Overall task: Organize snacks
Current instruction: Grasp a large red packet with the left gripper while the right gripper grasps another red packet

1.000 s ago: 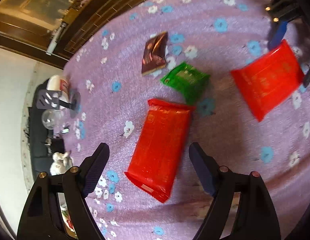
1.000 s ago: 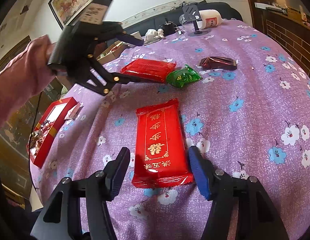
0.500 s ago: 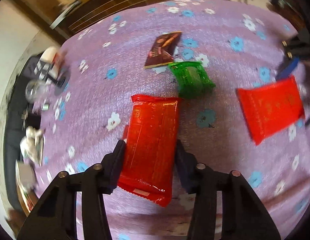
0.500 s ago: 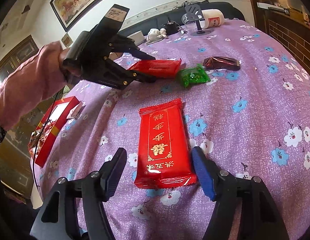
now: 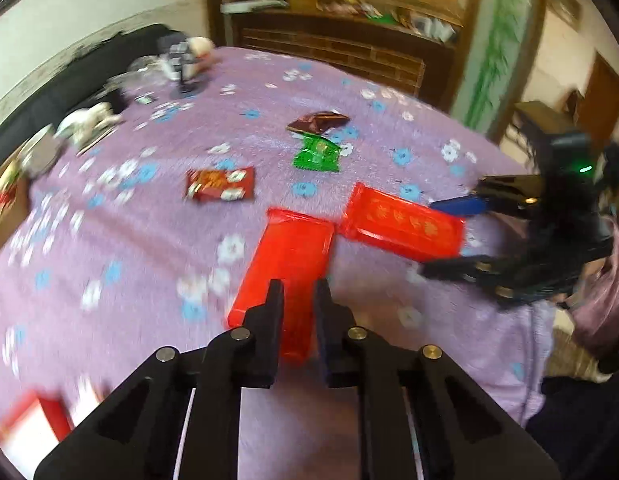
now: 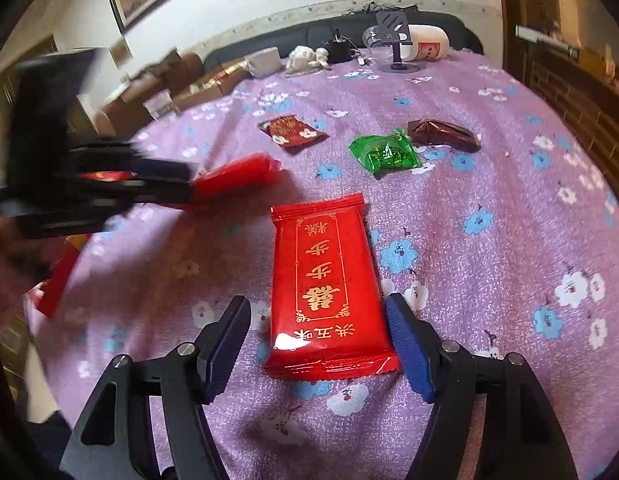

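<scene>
My left gripper (image 5: 297, 296) is shut on a plain red snack pack (image 5: 287, 264) and holds it above the purple flowered tablecloth; it also shows in the right wrist view (image 6: 237, 176). My right gripper (image 6: 317, 320) is open around the near end of a red pack with gold lettering (image 6: 325, 280) that lies flat; the pack also shows in the left wrist view (image 5: 401, 224). A green packet (image 6: 385, 152), a dark brown packet (image 6: 443, 134) and a small red packet (image 6: 291, 130) lie farther back.
The tablecloth (image 6: 509, 208) covers the table. At its far edge stand a phone stand (image 6: 395, 44), a white bottle (image 6: 427, 46), a cup (image 6: 263, 62) and a figurine (image 6: 307, 60). A red box (image 5: 33, 428) lies at the near left.
My left gripper has closed on the plain red pack, lifted it and swung it round toward the lettered pack. My right gripper stays open around the lettered pack.
</scene>
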`<state>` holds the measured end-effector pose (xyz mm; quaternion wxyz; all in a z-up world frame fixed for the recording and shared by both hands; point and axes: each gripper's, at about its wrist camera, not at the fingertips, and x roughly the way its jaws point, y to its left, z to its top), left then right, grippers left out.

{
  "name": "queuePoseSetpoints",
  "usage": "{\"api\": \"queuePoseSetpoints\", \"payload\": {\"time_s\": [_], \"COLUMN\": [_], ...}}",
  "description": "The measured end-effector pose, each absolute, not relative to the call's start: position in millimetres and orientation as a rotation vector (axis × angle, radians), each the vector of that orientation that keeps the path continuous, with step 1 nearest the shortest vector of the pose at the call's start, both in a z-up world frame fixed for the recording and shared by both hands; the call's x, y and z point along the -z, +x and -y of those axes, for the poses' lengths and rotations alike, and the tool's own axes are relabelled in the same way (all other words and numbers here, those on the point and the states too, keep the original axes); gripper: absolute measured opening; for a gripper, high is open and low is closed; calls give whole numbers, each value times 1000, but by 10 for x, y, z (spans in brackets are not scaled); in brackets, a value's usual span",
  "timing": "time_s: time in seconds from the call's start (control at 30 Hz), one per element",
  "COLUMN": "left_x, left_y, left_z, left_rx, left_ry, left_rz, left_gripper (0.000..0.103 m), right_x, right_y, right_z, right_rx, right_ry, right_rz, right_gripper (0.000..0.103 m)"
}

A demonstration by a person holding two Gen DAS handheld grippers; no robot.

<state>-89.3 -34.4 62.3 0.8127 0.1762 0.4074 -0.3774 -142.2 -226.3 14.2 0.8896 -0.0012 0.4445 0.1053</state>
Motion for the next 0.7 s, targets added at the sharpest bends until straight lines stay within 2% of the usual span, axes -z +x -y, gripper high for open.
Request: {"api": "queuePoseSetpoints", "payload": {"time_s": [0.03, 0.07, 0.2, 0.23, 0.3, 0.33, 0.37, 0.53, 0.6, 0.63, 0.67, 0.7], "left_x": [-619, -616, -667, -683, -720, -717, -709, -538, -409, -375, -314, -236], "left_y": [-952, -976, -1116, -1125, -1127, -1107, -1084, -862, -705, -669, -615, -560], "left_z": [278, 242, 141, 178, 299, 353, 411, 730, 810, 818, 826, 827], "left_rx": [775, 759, 716, 721, 700, 695, 692, 695, 694, 699, 705, 715], "left_ry": [366, 354, 393, 418, 483, 508, 530, 621, 624, 617, 606, 589], "left_rz": [-870, -868, -806, -789, -752, -735, -715, -753, -802, -822, -858, -907], "left_gripper": [12, 12, 13, 17, 46, 74, 84, 84, 80, 68, 51, 47], "right_x": [-134, -132, -126, -116, -115, -119, -120, -132, -134, -133, -134, -134], "right_y": [-1419, -1416, -1417, -1429, -1432, -1448, -1449, -1472, -1473, -1470, -1469, -1467], "right_z": [2219, 2182, 2170, 2173, 2206, 2202, 2206, 2194, 2194, 2194, 2197, 2197], "right_rx": [-180, -152, -125, -126, -135, -137, -140, -147, -147, -147, -148, -148], "right_ry": [-42, -70, -64, -66, -48, -47, -45, -46, -46, -45, -44, -43], "right_rz": [-926, -928, -926, -913, -910, -909, -909, -910, -909, -910, -909, -909], "right_gripper": [60, 57, 55, 55, 55, 56, 56, 58, 58, 58, 58, 58]}}
